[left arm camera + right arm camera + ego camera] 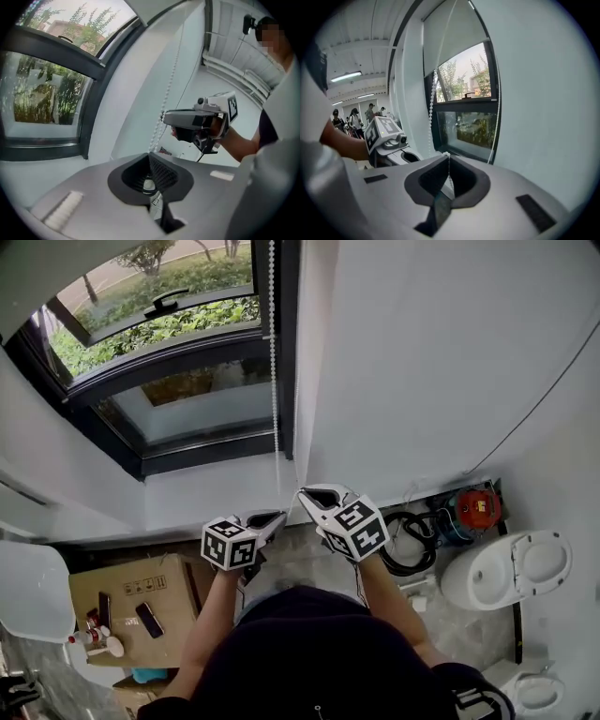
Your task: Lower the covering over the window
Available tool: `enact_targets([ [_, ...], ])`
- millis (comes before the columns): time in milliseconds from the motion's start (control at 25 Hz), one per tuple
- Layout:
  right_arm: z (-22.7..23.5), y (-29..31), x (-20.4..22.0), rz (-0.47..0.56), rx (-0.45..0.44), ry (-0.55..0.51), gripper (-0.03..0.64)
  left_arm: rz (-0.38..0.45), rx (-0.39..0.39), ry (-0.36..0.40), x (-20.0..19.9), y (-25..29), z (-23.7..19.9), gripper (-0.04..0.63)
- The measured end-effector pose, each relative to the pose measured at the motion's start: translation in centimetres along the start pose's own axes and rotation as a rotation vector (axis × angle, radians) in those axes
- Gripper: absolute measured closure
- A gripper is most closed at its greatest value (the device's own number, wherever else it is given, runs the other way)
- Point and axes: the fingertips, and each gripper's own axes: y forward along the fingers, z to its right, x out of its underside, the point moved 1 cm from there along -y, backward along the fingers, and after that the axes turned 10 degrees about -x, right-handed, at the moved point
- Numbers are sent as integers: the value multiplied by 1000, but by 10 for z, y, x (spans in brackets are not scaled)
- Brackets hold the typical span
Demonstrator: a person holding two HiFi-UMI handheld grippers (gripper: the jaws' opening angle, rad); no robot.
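left gripper (151,164): jaws closed together, and the bead chain (273,352) runs down into their tip; i judge it is pinched there.
right gripper (448,164): jaws also closed, with a thin stretch of the same chain between the dark pads; it grips higher on the chain than the left one.
roller blind (450,37): it sits high up and covers only the top part of the window (178,399); most of the glass is bare, with green bushes outside.
chain position: it hangs along the right side of the window frame, close to the white wall (422,362), and comes down to both grippers.
step in hand: pulling the chain to unroll the blind, it seems near the beginning, since the blind is so high.
next move: a steady pull downwards on the strand that lets the blind down; which strand that is i cannot tell. one gripper should hold the chain while the other opens and takes a new grip higher.
risk: the small beads may slip out of the pads if the pull goes sideways.
materials: small round white beads on a cord, probably plastic; smooth pale blind fabric; dark glossy window frame; grey matte gripper bodies with ribbed black pads.
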Motion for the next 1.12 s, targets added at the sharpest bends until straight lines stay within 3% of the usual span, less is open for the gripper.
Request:
enact_targets([
  [280, 4, 2, 8, 31, 3, 56, 600, -10, 42, 34, -1, 9, -8, 583],
  [440, -2, 15, 26, -82, -8, 8, 600, -90, 45, 64, 24, 19, -15, 583],
  [800, -24, 35, 64, -185, -41, 12, 600, -188, 48, 15, 71, 21, -29, 583],
  [1120, -41, 27, 62, -187, -107, -7, 598, -170, 83, -20, 72, 25, -28, 583],
])
